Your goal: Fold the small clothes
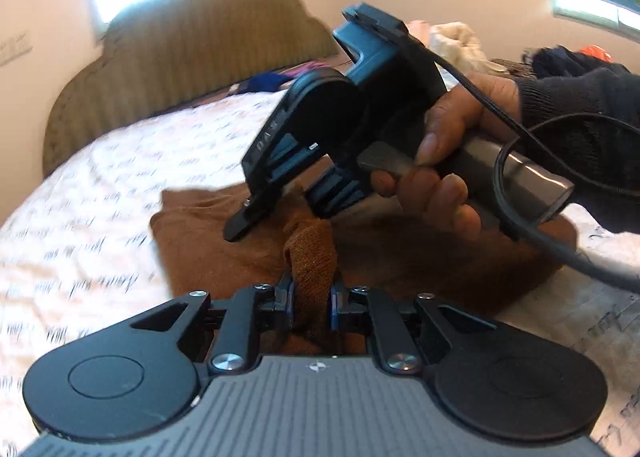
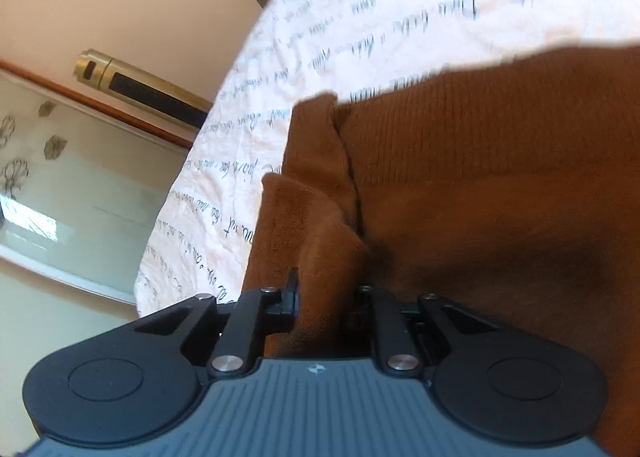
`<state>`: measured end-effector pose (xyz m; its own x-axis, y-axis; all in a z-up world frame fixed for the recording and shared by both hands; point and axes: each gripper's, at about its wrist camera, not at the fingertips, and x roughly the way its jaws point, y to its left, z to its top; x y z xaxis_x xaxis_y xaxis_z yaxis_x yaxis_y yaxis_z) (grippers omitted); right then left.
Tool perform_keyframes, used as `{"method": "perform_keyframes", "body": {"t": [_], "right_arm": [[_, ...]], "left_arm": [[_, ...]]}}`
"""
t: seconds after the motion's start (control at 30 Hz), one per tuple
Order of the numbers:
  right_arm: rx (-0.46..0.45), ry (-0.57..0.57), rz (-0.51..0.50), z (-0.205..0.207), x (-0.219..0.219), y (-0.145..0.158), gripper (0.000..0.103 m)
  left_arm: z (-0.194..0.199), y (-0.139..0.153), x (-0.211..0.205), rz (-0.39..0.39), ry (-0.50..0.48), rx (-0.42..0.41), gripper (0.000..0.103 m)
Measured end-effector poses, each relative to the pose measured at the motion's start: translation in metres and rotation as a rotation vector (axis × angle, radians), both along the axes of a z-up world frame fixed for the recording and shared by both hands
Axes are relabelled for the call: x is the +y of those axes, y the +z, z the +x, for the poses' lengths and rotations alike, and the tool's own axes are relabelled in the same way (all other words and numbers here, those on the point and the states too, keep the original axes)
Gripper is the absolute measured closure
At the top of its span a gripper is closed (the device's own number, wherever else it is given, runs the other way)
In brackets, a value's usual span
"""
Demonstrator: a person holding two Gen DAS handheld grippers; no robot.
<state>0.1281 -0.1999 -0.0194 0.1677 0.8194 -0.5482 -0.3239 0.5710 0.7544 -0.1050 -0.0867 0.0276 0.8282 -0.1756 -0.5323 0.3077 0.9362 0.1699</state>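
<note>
A brown knit garment (image 1: 224, 233) lies on the white bedspread with script print (image 1: 100, 193). My left gripper (image 1: 312, 297) is shut on a bunched fold of the brown garment at its near edge. My right gripper (image 1: 276, 217), held by a hand in a dark sleeve, shows in the left wrist view just beyond the fold, fingers down on the cloth. In the right wrist view, my right gripper (image 2: 328, 297) is shut on a fold of the brown garment (image 2: 500, 177), which fills the right side.
An olive ribbed headboard (image 1: 192, 45) stands behind the bed. Piled clothes (image 1: 460, 41) lie at the far right. A black cable (image 1: 520, 217) trails from the right gripper. The bed edge, a gold cylinder (image 2: 140, 85) and a patterned glass panel (image 2: 60, 177) show in the right wrist view.
</note>
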Motion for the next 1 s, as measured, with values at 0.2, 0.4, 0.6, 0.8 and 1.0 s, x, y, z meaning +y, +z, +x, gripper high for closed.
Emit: {"method": "perform_keyframes", "body": {"t": [0.2,0.4,0.6,0.8,1.0], "right_arm": [[-0.169,-0.05,-0.004,-0.018,-0.09,0.04,0.089],[-0.092,-0.229,-0.068,-0.033,-0.185,-0.003,0.089],[-0.106,-0.275,0.038,-0.039,-0.198,-0.022,0.089],[-0.157,-0.276,0.008,-0.047,-0.202,-0.009,0.089],[-0.086,-0.443,0.149,-0.054,-0.243,-0.01,0.057]], "left_arm": [[0.002,0.011,-0.061,-0.033,-0.184,-0.049,0.088],[0.02,-0.025,-0.114,-0.041,-0.287,0.092,0.088],[0.018,-0.014,-0.088,-0.137,-0.355,0.081,0.068],[-0.003,0.024,-0.017,-0.391,-0.327,0.017,0.002],[0.052,0.018,0.065,-0.535,-0.016,0.154,0.003]]}}
